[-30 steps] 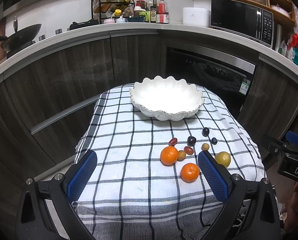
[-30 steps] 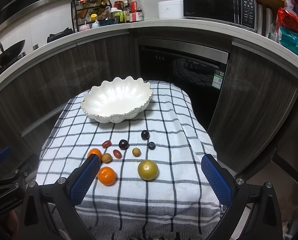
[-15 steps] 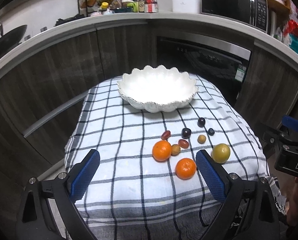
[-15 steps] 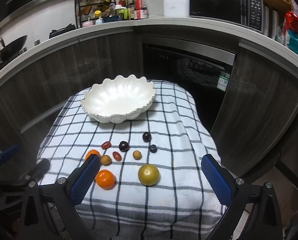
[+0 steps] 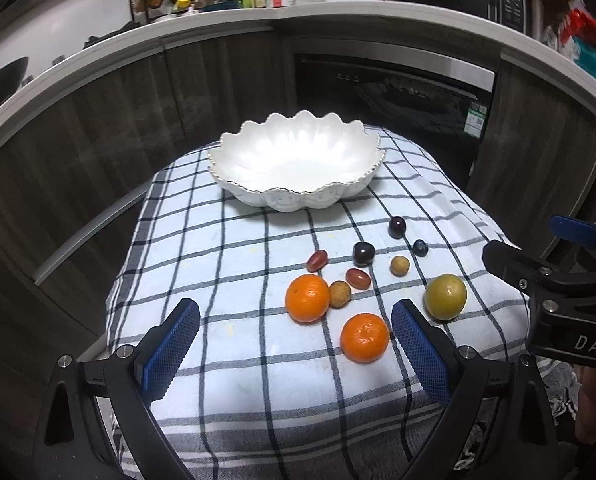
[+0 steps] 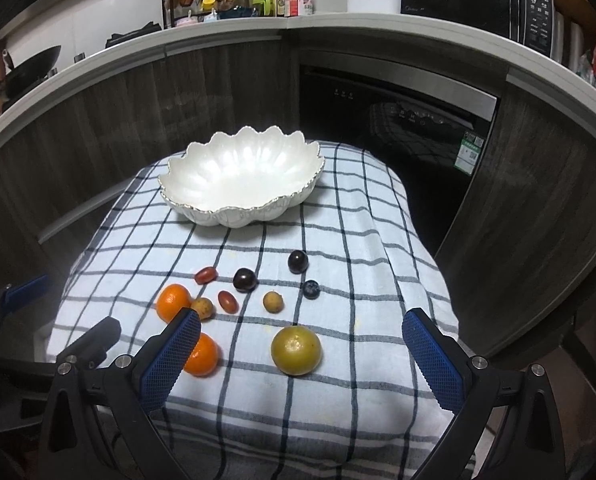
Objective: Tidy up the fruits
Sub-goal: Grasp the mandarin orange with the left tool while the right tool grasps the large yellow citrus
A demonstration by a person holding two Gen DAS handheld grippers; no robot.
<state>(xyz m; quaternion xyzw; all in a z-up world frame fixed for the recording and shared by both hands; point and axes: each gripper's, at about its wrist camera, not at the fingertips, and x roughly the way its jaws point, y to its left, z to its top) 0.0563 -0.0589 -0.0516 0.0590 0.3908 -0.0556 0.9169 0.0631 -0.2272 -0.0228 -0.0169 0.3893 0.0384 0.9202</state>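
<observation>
Both tools hover over the near edge of a small table draped in a checked cloth (image 5: 226,240), and neither holds anything. The left gripper (image 5: 296,344) has its blue pads spread wide; the near orange (image 5: 364,337) lies just inside its right pad, while the far orange (image 5: 307,298) sits at about 12 o'clock from the gap. The right gripper (image 6: 299,354) is spread just as wide, and the yellow-green citrus (image 6: 296,350) lies on the cloth between its pads, touching neither.

The white scalloped bowl (image 6: 202,206) stands empty at the far side of the cloth, at 12 o'clock from the fruit cluster, with a bare band of cloth between them. In the right wrist view, two dark plums (image 6: 244,279) (image 6: 298,261) lie nearest the bowl. A blueberry (image 6: 311,289) lies at 4 o'clock from the further plum. Two red grape tomatoes (image 6: 206,275) (image 6: 228,301) and two small tan fruits (image 6: 273,302) (image 6: 202,307) fill the middle; one tan fruit touches the far orange.

The left half of the cloth is open. On the right, the citrus is the fruit closest to the cloth's drop-off, with free cloth beyond it. Dark wooden cabinets (image 6: 118,128) curve round the table's far side.
</observation>
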